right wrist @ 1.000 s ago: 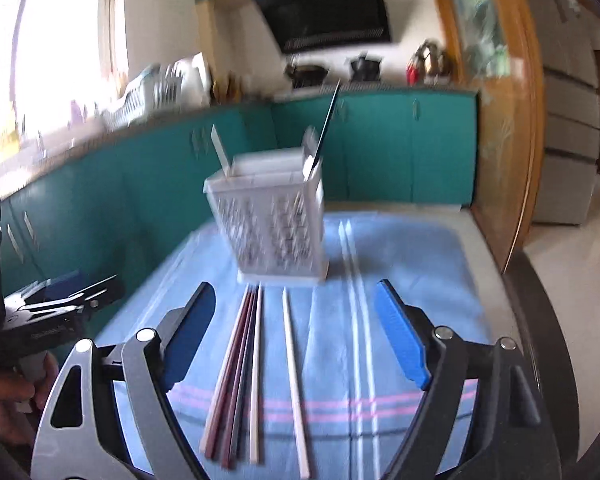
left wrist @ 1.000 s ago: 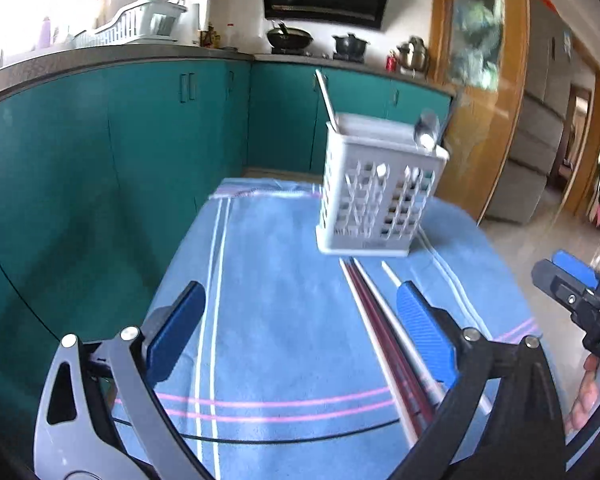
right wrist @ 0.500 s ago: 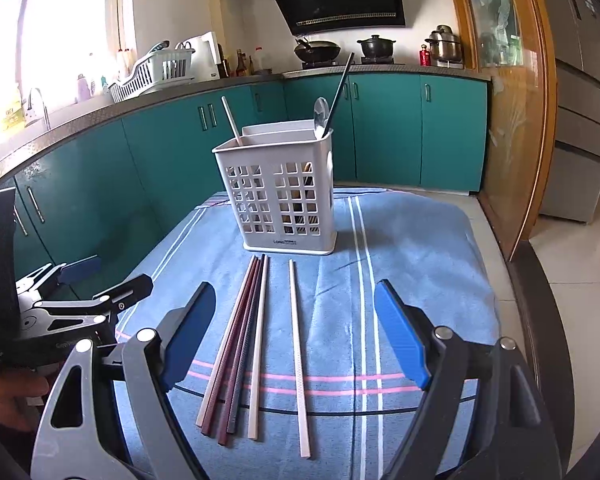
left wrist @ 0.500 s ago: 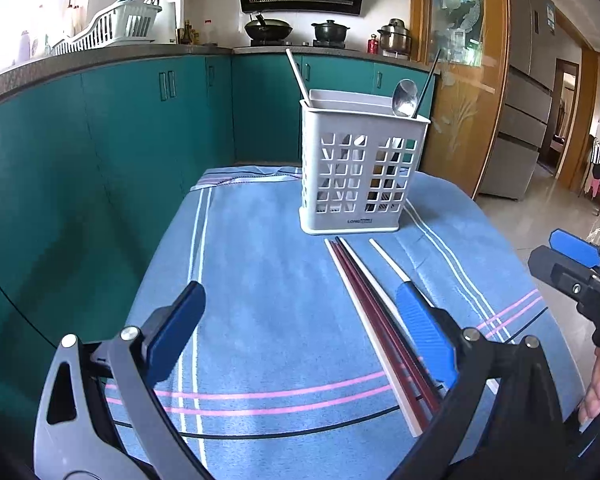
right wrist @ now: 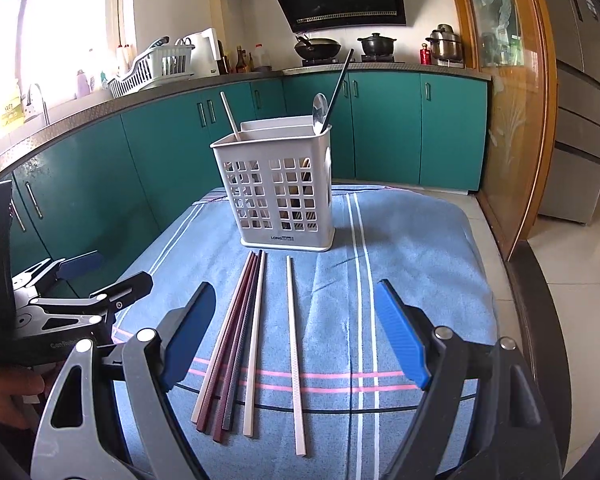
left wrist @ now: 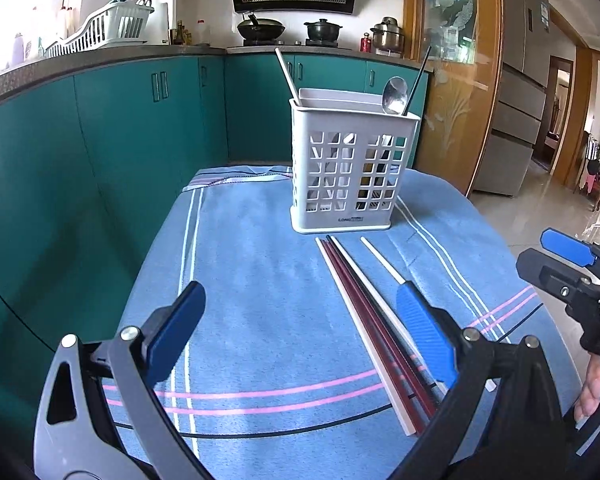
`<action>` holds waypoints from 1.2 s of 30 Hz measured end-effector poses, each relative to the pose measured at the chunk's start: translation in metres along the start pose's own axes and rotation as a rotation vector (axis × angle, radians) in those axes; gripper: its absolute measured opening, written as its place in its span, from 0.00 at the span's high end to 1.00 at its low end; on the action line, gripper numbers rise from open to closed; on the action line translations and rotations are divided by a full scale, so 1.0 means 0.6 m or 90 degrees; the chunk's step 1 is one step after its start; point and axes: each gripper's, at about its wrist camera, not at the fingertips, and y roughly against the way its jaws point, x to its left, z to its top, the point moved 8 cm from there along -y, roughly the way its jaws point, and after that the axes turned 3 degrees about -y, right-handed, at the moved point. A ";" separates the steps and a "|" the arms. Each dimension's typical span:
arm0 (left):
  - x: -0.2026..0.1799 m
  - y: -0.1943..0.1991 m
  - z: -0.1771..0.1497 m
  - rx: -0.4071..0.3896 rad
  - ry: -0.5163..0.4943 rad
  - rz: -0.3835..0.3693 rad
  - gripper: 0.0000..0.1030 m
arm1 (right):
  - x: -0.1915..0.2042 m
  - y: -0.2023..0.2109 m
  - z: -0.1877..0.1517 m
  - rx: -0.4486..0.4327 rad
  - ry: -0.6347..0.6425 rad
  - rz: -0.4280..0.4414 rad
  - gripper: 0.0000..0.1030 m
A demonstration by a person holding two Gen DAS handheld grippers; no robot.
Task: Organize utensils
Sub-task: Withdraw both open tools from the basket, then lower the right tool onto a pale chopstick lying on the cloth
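The white basket [right wrist: 284, 192] is standing on the blue cloth [right wrist: 412, 256], with a spoon [right wrist: 320, 114] and two sticks poking out of it (one white, one black), and the chopsticks [right wrist: 240, 336] are lying just in front of it, with nothing blocking them. Both the left gripper [left wrist: 300, 336] and the right gripper [right wrist: 296, 332] are hanging wide apart, holding nothing. Only the right view is showing the sink tap [right wrist: 36, 100] by the window, and only the left view is showing the hallway [left wrist: 560, 112].

Left tongs [left wrist: 300, 336]: jaws wide apart, nothing between the pads, pointing forward and down. Right tongs [right wrist: 296, 332]: same, wide apart, empty, tilted down. A hand [left wrist: 592, 388] holds the right unit's grip; another hand [right wrist: 8, 396] holds the left unit's.
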 end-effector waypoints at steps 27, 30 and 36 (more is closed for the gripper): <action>-0.170 -0.078 -0.100 0.143 0.054 -0.251 0.27 | -0.038 -0.002 0.005 0.014 -0.037 -0.001 0.30; -0.168 -0.093 -0.107 0.159 0.055 -0.239 0.27 | -0.037 -0.003 0.004 0.018 -0.034 0.001 0.30; -0.139 -0.101 -0.110 0.169 0.043 -0.176 0.28 | -0.041 -0.008 -0.001 0.030 -0.030 -0.001 0.30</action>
